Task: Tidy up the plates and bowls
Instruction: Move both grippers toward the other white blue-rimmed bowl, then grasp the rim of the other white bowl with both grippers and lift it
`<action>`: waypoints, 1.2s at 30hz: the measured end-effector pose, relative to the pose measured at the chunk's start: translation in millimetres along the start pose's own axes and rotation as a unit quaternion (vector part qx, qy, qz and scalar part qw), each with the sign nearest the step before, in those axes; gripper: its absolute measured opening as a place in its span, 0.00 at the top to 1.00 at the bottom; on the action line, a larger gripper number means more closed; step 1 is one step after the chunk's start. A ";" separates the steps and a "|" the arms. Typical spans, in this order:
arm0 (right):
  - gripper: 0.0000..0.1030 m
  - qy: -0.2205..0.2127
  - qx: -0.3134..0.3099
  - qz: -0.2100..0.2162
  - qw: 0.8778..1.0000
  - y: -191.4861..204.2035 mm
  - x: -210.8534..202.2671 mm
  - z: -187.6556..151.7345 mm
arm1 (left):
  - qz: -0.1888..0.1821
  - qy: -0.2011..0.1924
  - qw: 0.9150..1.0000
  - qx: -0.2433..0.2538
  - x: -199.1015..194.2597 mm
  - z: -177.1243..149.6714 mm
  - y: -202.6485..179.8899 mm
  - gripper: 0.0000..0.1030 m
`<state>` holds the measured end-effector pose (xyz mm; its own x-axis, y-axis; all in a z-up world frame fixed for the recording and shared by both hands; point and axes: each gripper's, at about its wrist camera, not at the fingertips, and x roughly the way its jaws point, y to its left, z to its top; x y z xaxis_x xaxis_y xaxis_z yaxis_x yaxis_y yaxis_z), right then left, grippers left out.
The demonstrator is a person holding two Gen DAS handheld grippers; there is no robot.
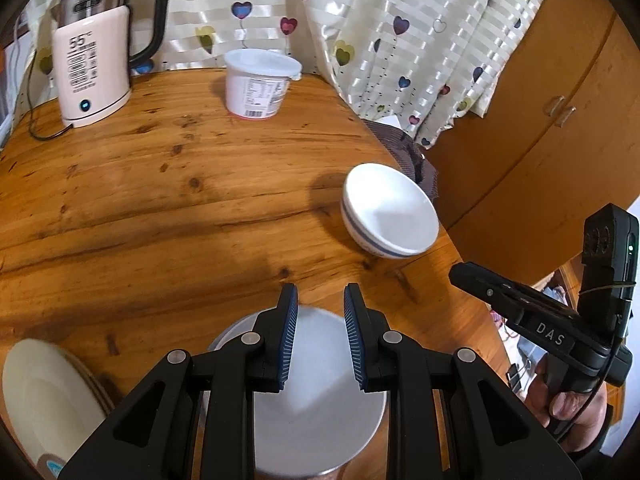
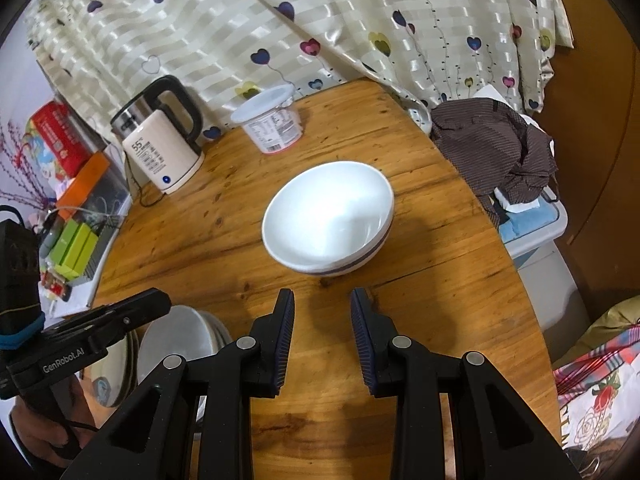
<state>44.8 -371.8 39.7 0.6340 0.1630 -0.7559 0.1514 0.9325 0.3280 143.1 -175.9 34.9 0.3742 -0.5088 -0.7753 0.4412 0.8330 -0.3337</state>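
Wooden round table (image 2: 420,320) fills both views, its curved edge dropping away on the right. Nearest, the left gripper (image 1: 320,336) hangs over a grey-white bowl (image 1: 316,420), jaws slightly parted with nothing between the pads. Just left of that bowl lies one cream plate (image 1: 40,392) at the table's near edge. The right gripper (image 2: 322,336) hovers above bare wood, jaws likewise parted and empty. Beyond it stands one white bowl with a blue band (image 2: 328,224), alone in open tabletop and close to the right-hand edge. Farthest back sit one kettle (image 1: 94,64) and one lidded white tub (image 1: 260,82), both against the heart-patterned curtain (image 1: 400,20).
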 end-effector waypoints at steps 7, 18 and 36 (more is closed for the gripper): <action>0.72 -0.002 0.010 -0.003 1.000 -11.3 7.4 11.9 | -0.016 0.012 1.000 0.007 18.2 15.1 -12.3 0.76; 0.72 -0.005 0.016 -0.006 1.000 -22.3 17.2 26.3 | -0.025 0.023 0.999 0.003 41.1 37.0 -18.0 0.76; 0.72 0.005 0.021 -0.014 1.000 -37.7 40.8 41.9 | -0.029 0.042 0.999 0.005 76.1 56.9 -25.7 0.76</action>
<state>96.7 -413.8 20.2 0.6212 0.1411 -0.7709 0.2003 0.9224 0.3303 206.6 -248.5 15.0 0.2774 -0.5363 -0.7972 0.4692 0.7997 -0.3747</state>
